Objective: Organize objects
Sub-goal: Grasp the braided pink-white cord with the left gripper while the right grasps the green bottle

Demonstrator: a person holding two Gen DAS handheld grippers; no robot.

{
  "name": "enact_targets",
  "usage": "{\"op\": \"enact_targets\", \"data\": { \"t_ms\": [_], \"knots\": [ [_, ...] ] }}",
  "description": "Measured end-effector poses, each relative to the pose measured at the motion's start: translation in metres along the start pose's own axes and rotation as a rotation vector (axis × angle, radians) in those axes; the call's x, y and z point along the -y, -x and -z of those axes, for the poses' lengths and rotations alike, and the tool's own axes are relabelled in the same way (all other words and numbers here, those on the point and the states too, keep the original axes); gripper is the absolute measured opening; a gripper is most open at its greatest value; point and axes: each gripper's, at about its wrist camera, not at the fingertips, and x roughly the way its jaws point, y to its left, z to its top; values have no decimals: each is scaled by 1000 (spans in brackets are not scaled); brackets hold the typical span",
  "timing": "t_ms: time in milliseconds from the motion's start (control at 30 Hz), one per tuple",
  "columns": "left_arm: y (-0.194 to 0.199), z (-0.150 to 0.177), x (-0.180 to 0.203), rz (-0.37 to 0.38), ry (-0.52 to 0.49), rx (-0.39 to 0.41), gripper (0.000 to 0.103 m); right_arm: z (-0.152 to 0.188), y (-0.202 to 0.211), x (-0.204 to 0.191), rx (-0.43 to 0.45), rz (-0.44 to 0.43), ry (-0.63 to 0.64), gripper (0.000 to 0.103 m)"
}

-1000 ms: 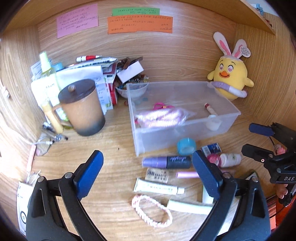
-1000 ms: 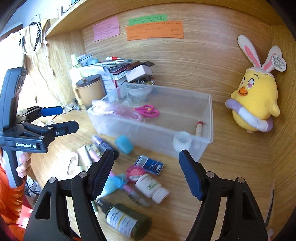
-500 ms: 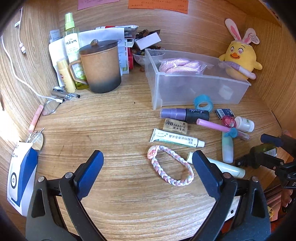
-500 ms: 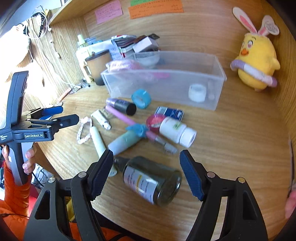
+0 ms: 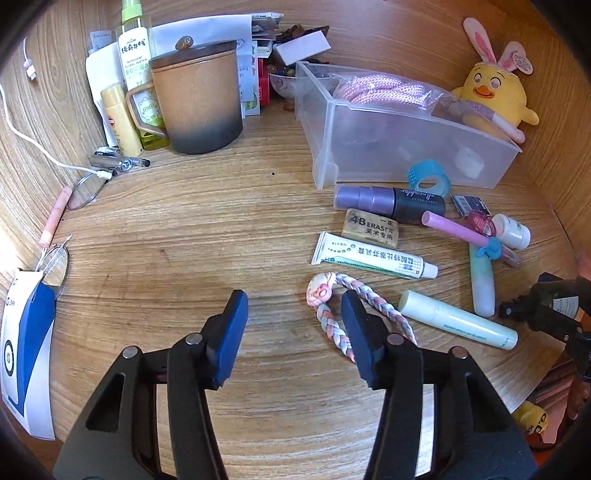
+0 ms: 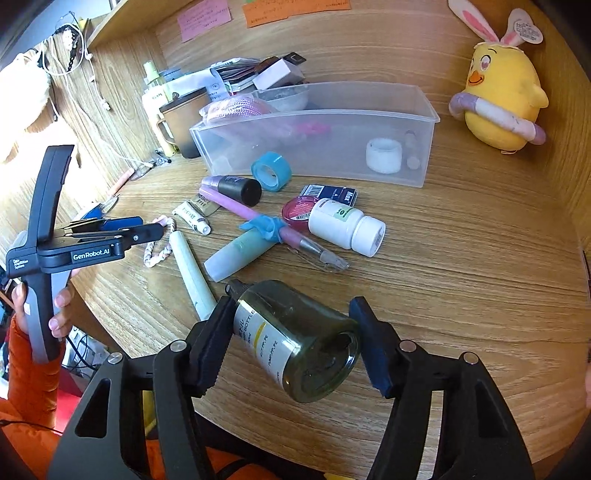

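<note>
1. Wood-grain bench (image 5: pixel 184 229) with wooden walls behind; sticky notes (image 6: pixel 295 9) sit at the top of the right wrist view.
2. Bottle (image 6: pixel 295 339): dark olive glass, lying on its side in the lower centre of the right wrist view, black cap toward upper left, round base toward the camera, a white label with a yellow stripe around its body.
3. Right claw (image 6: pixel 291 343) straddles the bottle, jaws wide; the left pad is at the label's edge, the right pad just beside the base. Whether either presses the glass I cannot tell.
4. Left claw (image 5: pixel 293 332) hangs over the bench, jaws partly apart and holding nothing; its right finger overlaps a braided band (image 5: pixel 332 317) in the lower centre of the left wrist view.
5. Clear bin (image 6: pixel 332 147) stands in the upper centre, holding pink rope (image 6: pixel 236 107) and a white ring (image 6: pixel 384 155).
6. Between bin and bottle lie a blue tape roll (image 6: pixel 271 171), a white pill bottle (image 6: pixel 345 227), a pink pen (image 6: pixel 255 214) and pale tubes (image 6: pixel 192 277).
7. Yellow plush chick (image 6: pixel 502 96) sits at the upper right; a brown mug (image 5: pixel 195 99) stands at the upper left of the left wrist view.
</note>
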Motion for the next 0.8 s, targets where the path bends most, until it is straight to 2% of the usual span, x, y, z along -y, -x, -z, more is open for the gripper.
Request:
{"op": "enact_targets", "data": {
  "t_ms": [67,233,500,800],
  "knots": [
    [-2,-4,-1,14,7,-4,46,-2,4,3,13,6,-8,60],
    [-5,-8,2,29,-4,4,12,-9,15,9,56,12,-24,59],
    [2,-9,0,33,20,26,12,-31,25,8,124,5,-18,59],
    [37,-29,0,58,35,144,12,-63,36,6,223,4,-11,59]
  ]
}}
